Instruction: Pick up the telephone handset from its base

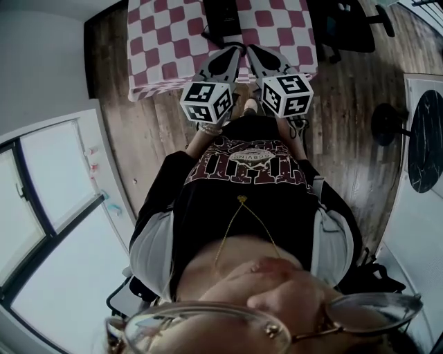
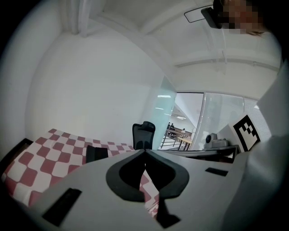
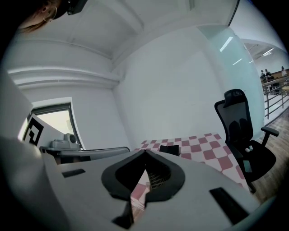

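Telephone [image 1: 221, 17]: a black block at the far middle of the red-and-white checked surface [image 1: 159, 41], cut off by the top edge of the head view. In both gripper views it is a small dark shape [image 2: 96, 153] [image 3: 169, 150], and I cannot tell the handset from the base. My left gripper [image 1: 237, 48] and right gripper [image 1: 253, 50] are side by side over the near edge of the surface, well short of the telephone and pointing toward it, tilted slightly down. Left gripper view: fingers closed [image 2: 144, 151], tips meeting, nothing between them. Right gripper view: same, tips together [image 3: 144, 152], empty, with only checked cloth showing through the gap lower down. The marker cubes [image 1: 206, 101] [image 1: 287, 95] hide my hands from above. A black office chair [image 3: 241, 131] stands beside the surface on my right.
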A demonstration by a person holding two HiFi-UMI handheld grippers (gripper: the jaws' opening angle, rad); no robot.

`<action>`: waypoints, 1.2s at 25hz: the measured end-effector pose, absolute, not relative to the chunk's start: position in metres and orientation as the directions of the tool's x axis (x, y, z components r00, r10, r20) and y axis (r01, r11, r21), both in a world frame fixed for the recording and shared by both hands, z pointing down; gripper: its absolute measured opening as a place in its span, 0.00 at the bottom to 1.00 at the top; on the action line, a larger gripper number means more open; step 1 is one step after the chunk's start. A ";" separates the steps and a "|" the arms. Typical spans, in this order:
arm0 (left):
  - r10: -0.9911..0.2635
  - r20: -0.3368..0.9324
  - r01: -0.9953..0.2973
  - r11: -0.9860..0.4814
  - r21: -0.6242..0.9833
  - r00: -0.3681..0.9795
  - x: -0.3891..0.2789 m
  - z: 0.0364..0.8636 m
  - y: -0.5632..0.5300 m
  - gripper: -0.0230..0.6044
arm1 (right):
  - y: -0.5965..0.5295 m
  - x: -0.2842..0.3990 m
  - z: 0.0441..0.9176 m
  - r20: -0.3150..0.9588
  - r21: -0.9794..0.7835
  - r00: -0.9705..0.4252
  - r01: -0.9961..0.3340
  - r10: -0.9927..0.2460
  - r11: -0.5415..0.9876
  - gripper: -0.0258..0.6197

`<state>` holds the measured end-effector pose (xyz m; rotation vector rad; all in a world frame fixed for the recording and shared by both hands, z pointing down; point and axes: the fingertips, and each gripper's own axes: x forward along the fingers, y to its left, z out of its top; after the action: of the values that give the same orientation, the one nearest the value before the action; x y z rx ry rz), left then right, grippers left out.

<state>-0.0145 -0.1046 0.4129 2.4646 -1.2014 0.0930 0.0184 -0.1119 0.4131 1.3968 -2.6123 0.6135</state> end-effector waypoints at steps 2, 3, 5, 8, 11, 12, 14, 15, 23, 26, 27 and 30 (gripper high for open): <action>-0.748 0.232 -0.775 -0.546 0.319 0.622 -0.009 0.414 -0.111 0.05 | -0.119 0.023 0.415 0.290 -0.300 -0.577 -0.813 -0.764 0.500 0.07; -0.751 0.233 -0.778 -0.542 0.318 0.618 -0.007 0.414 -0.115 0.05 | -0.122 0.025 0.415 0.291 -0.302 -0.582 -0.809 -0.760 0.504 0.07; -0.758 0.234 -0.784 -0.533 0.317 0.609 -0.001 0.414 -0.120 0.05 | -0.127 0.029 0.416 0.291 -0.306 -0.594 -0.801 -0.751 0.515 0.07; -0.768 0.232 -0.793 -0.521 0.316 0.597 0.009 0.414 -0.128 0.05 | -0.132 0.040 0.419 0.295 -0.305 -0.604 -0.794 -0.740 0.527 0.07; -0.780 0.232 -0.804 -0.506 0.312 0.581 0.016 0.416 -0.131 0.05 | -0.134 0.050 0.423 0.301 -0.303 -0.610 -0.790 -0.733 0.534 0.07; -0.783 0.233 -0.807 -0.502 0.310 0.577 0.017 0.417 -0.132 0.05 | -0.135 0.053 0.424 0.301 -0.304 -0.613 -0.788 -0.730 0.536 0.07; -0.785 0.237 -0.811 -0.496 0.311 0.572 0.020 0.419 -0.133 0.05 | -0.138 0.057 0.426 0.301 -0.308 -0.617 -0.785 -0.728 0.538 0.07; -0.785 0.239 -0.811 -0.495 0.312 0.571 0.021 0.420 -0.133 0.05 | -0.139 0.058 0.426 0.300 -0.310 -0.618 -0.784 -0.727 0.538 0.07; -0.791 0.248 -0.818 -0.476 0.323 0.559 0.018 0.426 -0.139 0.05 | -0.146 0.057 0.433 0.309 -0.323 -0.627 -0.776 -0.715 0.542 0.07; -0.792 0.244 -0.815 -0.475 0.330 0.560 0.016 0.427 -0.146 0.05 | -0.152 0.054 0.434 0.309 -0.322 -0.625 -0.778 -0.717 0.539 0.06; -0.791 0.242 -0.815 -0.477 0.330 0.562 0.015 0.427 -0.149 0.05 | -0.154 0.052 0.434 0.309 -0.321 -0.625 -0.778 -0.717 0.540 0.07; -0.789 0.239 -0.814 -0.489 0.314 0.566 0.013 0.424 -0.158 0.05 | -0.162 0.048 0.433 0.311 -0.316 -0.625 -0.779 -0.717 0.542 0.07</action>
<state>0.0134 -0.1577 0.4242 2.4118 -1.3005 0.0879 0.0478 -0.1623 0.4333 1.2840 -2.6297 0.6491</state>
